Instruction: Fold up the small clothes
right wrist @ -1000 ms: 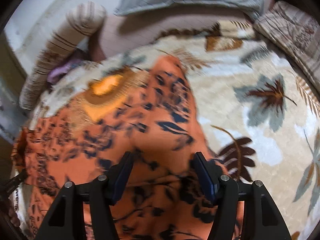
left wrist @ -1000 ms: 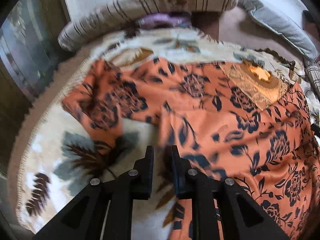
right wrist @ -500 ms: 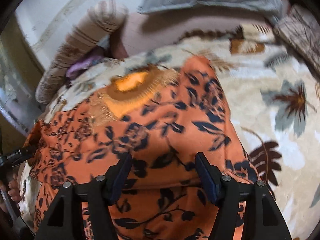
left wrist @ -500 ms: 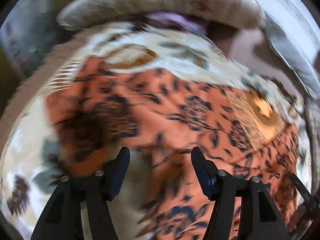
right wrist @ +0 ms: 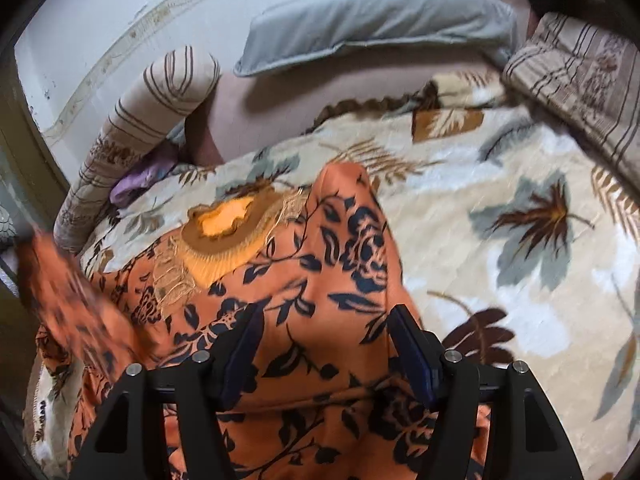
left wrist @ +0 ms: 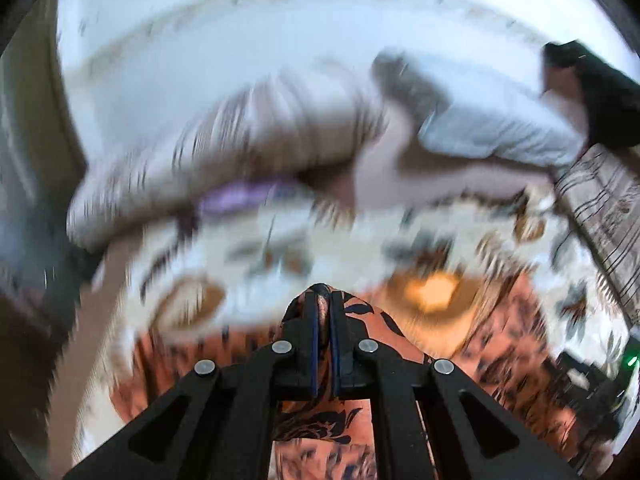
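Note:
An orange garment (right wrist: 312, 280) with dark blue flowers and a gold embroidered neckline (right wrist: 224, 240) lies spread on a cream leaf-patterned blanket (right wrist: 500, 248). My left gripper (left wrist: 323, 300) is shut on a fold of the orange garment (left wrist: 372, 320) and holds it lifted; the left wrist view is blurred by motion. That lifted part shows blurred at the left in the right wrist view (right wrist: 68, 292). My right gripper (right wrist: 324, 320) is open, low over the garment's middle, with cloth between and under its fingers.
A striped bolster (right wrist: 136, 128) and a grey pillow (right wrist: 368, 20) lie at the bed's far side by the wall. A purple cloth (right wrist: 136, 180) sits by the bolster. A striped folded blanket (right wrist: 584, 76) lies at the far right.
My left gripper opened, then shut on a sleeve or edge of the garment and lifted it, swinging upward. My right gripper stayed open over the garment and moved little.

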### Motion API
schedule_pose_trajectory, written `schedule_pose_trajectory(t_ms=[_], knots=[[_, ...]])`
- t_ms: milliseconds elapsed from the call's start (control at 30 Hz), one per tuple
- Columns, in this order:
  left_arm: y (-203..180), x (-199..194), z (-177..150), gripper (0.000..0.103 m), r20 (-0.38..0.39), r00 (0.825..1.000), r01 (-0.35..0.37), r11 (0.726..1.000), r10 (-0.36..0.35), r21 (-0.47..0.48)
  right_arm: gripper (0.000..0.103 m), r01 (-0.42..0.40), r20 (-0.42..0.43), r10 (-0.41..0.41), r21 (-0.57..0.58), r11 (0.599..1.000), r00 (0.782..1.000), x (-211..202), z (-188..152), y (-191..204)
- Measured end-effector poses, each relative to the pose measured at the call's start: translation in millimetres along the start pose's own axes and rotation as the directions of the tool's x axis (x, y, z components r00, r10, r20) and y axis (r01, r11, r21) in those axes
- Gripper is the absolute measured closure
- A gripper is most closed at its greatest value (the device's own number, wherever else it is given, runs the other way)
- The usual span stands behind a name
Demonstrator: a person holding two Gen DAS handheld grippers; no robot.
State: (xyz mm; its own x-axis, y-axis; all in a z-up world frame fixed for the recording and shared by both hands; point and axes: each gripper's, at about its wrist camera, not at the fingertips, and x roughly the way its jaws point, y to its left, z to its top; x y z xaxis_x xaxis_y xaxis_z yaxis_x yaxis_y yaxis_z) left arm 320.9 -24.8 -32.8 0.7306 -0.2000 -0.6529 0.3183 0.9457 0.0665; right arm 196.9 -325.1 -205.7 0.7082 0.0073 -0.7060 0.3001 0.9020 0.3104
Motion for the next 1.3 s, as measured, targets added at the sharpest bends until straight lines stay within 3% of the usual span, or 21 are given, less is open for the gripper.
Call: schedule_pose_trajectory(t_ms=[67,100,167,267,333,433,467,500,533,600,700,767,900,933,1000,1033,1067,1100,1133,1200,1300], knots=[[-2.0,-1.7,5.7,0.095,0.035,0.998,-0.047,0.997,0.045,0.054,0.034,0.004,-0.016,-0.004,0.002,1.000,1.000,4.4,-0.4,-0.7],[2.1,8.0,2.3,0.094,0.011,0.996,-0.092,0.993,0.092,0.068,0.034,0.008,-0.032,-0.007,0.005,1.000,0.999,8.3,-1.3,-1.7],[23.5,41.4,-17.7,0.094,-0.120,0.983,-0.137,0.989,0.142,0.049,0.034,0.008,-0.052,-0.008,0.010,1.000,0.999,12.5,-3.6,-3.2],[76.2,83.7,-67.4,0.094,-0.315,0.933,-0.203,0.977,0.172,-0.065,0.034,0.001,-0.073,0.001,0.017,1.000,0.997,16.0,-5.9,-4.3],[106.8,87.9,-93.4,0.094,-0.367,0.909,-0.264,0.955,0.199,-0.135,0.034,-0.004,-0.078,0.004,0.010,1.000,0.997,16.9,-7.0,-2.9],[160.6,63.1,-122.1,0.094,-0.373,0.909,-0.301,0.915,0.189,-0.269,0.034,-0.009,-0.083,0.009,0.000,1.000,0.997,17.7,-8.9,-0.7],[179.9,50.5,-127.5,0.090,-0.363,0.912,-0.316,0.892,0.192,-0.322,0.034,-0.010,-0.083,0.010,-0.003,1.000,0.996,18.3,-9.3,0.3],[193.2,41.5,-130.0,0.077,-0.353,0.915,-0.328,0.873,0.198,-0.361,0.034,-0.014,-0.083,0.014,-0.005,1.000,0.996,18.3,-9.9,1.0],[209.4,29.3,-132.3,0.056,-0.337,0.919,-0.340,0.846,0.205,-0.412,0.034,-0.023,-0.080,0.023,-0.006,1.000,0.997,17.7,-10.5,2.2],[229.2,12.8,-136.7,0.030,-0.310,0.926,-0.350,0.799,0.216,-0.489,0.033,-0.052,-0.068,0.052,-0.006,0.999,0.996,15.3,-11.3,3.9],[239.9,0.8,-147.1,0.029,-0.290,0.941,-0.316,0.756,0.174,-0.573,0.033,-0.110,-0.059,0.109,-0.015,0.994,0.992,9.7,-12.7,9.6],[233.3,9.5,-154.9,0.029,-0.327,0.937,-0.302,0.763,0.127,-0.571,0.033,-0.112,-0.046,0.110,-0.044,0.993,0.993,6.7,-13.4,16.7],[199.0,33.6,-166.1,0.027,-0.398,0.914,-0.295,0.806,0.081,-0.514,0.033,-0.090,-0.047,0.086,-0.083,0.993,0.995,7.2,-16.1,24.0],[189.7,43.5,-168.7,0.026,-0.430,0.899,-0.313,0.816,0.089,-0.486,0.033,-0.088,-0.050,0.084,-0.082,0.993,0.995,7.6,-16.3,23.8],[175.9,63.6,-170.7,0.026,-0.509,0.847,-0.394,0.828,0.157,-0.400,0.033,-0.084,-0.051,0.080,-0.077,0.993,0.995,8.0,-16.0,21.8],[170.8,75.9,-171.1,0.027,-0.535,0.822,-0.432,0.827,0.196,-0.360,0.033,-0.083,-0.049,0.080,-0.073,0.994,0.996,7.8,-15.4,20.4],[169.5,81.3,-171.9,0.028,-0.542,0.812,-0.450,0.824,0.217,-0.344,0.033,-0.082,-0.048,0.079,-0.069,0.994,0.996,7.6,-14.9,19.5],[169.8,86.3,-173.1,0.056,-0.548,0.802,-0.474,0.812,0.237,-0.341,0.033,-0.081,-0.048,0.078,-0.065,0.995,0.996,7.1,-14.0,18.5],[171.5,85.7,-173.9,0.102,-0.552,0.801,-0.477,0.804,0.231,-0.355,0.033,-0.080,-0.046,0.077,-0.062,0.995,0.996,6.7,-13.4,17.6],[170.9,81.6,-169.8,0.099,-0.550,0.816,-0.441,0.807,0.179,-0.392,0.033,-0.074,-0.040,0.072,-0.053,0.996,0.997,5.7,-12.2,16.0],[150.7,56.9,-144.7,0.099,-0.492,0.838,-0.412,0.864,0.234,-0.290,0.033,-0.070,-0.035,0.069,-0.030,0.997,0.997,4.7,-9.4,11.8]])
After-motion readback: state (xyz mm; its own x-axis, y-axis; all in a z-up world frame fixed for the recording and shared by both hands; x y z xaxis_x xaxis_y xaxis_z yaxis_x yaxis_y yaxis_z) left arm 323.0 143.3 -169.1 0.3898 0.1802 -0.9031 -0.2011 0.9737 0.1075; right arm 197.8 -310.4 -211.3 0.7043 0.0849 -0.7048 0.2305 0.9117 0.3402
